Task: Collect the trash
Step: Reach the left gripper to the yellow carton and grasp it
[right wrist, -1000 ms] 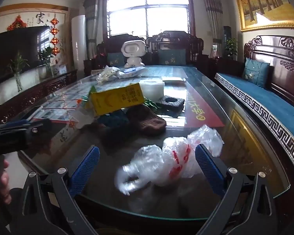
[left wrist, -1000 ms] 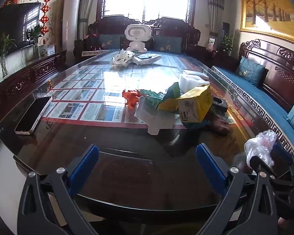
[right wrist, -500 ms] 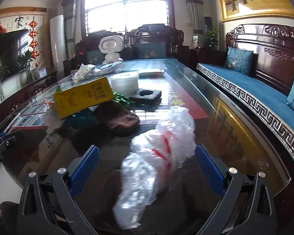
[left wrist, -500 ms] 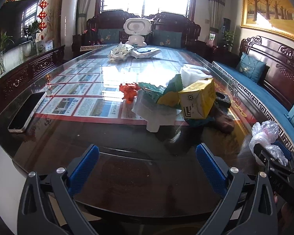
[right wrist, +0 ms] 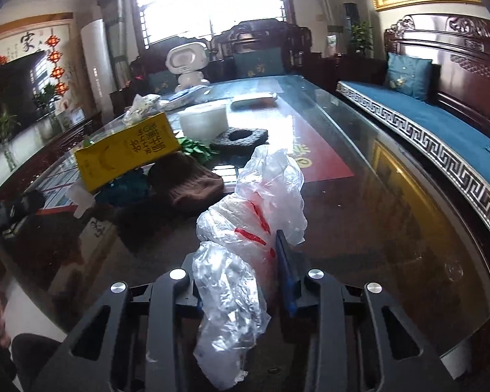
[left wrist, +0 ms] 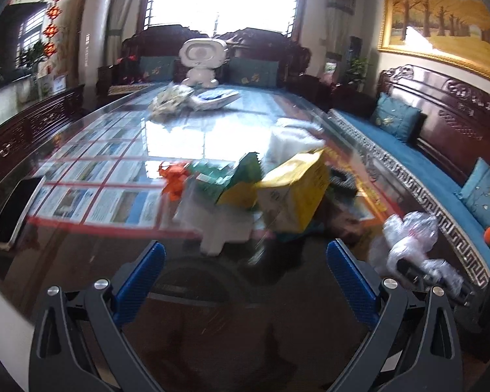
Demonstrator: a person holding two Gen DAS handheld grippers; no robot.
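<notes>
1. The right gripper (right wrist: 241, 261) has just been closing and now pinches the crumpled clear plastic bag with red print (right wrist: 258, 209) between its blue pads.
2. The bag rises toward 12 o'clock over the dark glass table (right wrist: 392, 215).
3. The yellow carton (right wrist: 127, 150) lies at 10 o'clock.
4. The left gripper (left wrist: 245, 271) stands wide apart, empty.

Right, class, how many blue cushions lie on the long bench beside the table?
2: the far cushion leans on the backrest towards the far end of the bench, and the near cushion sits closer to the camera. Others may be out of frame.
</notes>
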